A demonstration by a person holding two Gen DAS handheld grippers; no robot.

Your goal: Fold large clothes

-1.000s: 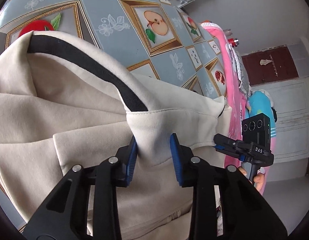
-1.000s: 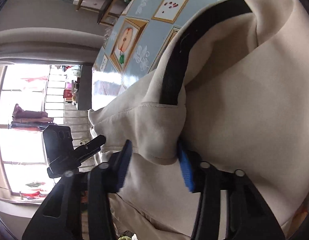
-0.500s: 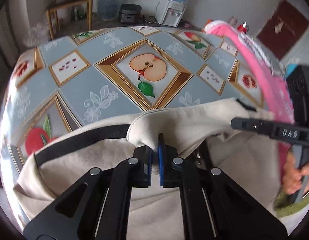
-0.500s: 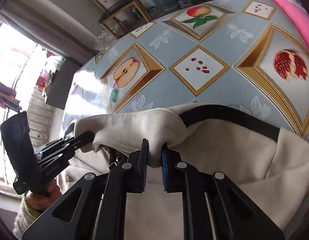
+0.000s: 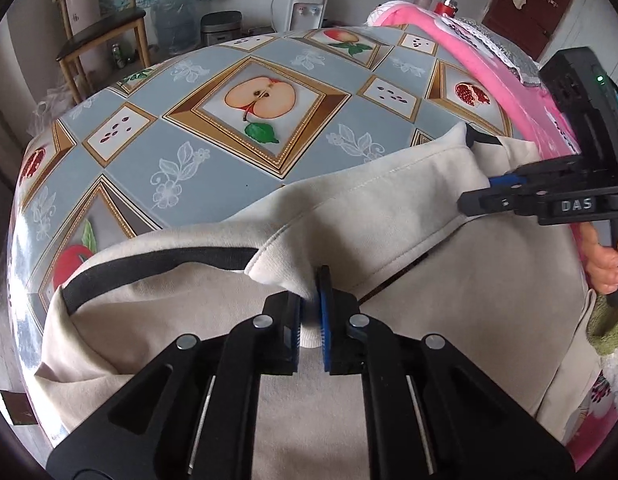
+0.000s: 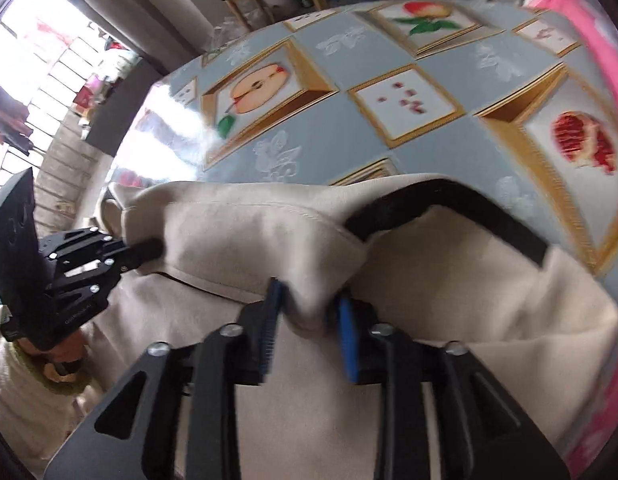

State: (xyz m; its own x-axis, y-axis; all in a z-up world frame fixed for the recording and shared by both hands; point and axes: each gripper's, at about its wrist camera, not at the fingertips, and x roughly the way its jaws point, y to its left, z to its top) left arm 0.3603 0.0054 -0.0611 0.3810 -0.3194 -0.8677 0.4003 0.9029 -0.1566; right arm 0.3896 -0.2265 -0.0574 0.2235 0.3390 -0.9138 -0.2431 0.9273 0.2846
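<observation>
A large cream garment [image 5: 389, 216] with a black band [image 5: 157, 264] lies on a table with a fruit-patterned cloth [image 5: 213, 152]. My left gripper [image 5: 309, 308] is shut on a folded edge of the garment. My right gripper [image 6: 309, 312] has its jaws somewhat apart around a fold of the same cream cloth [image 6: 245, 236]; the view is blurred. The right gripper also shows in the left wrist view [image 5: 485, 196] at the garment's right corner. The left gripper shows in the right wrist view [image 6: 145, 252] at the garment's left corner.
A pink blanket [image 5: 489, 56] lies along the table's right side. A wooden chair [image 5: 101, 36], a water bottle and a dispenser [image 5: 301, 4] stand beyond the table's far edge. A bright window [image 6: 29, 80] is at the left in the right wrist view.
Both grippers closed on the garment's edge and carried it forward over the garment toward the far side. The right jaws have now spread wider than half a second ago.
</observation>
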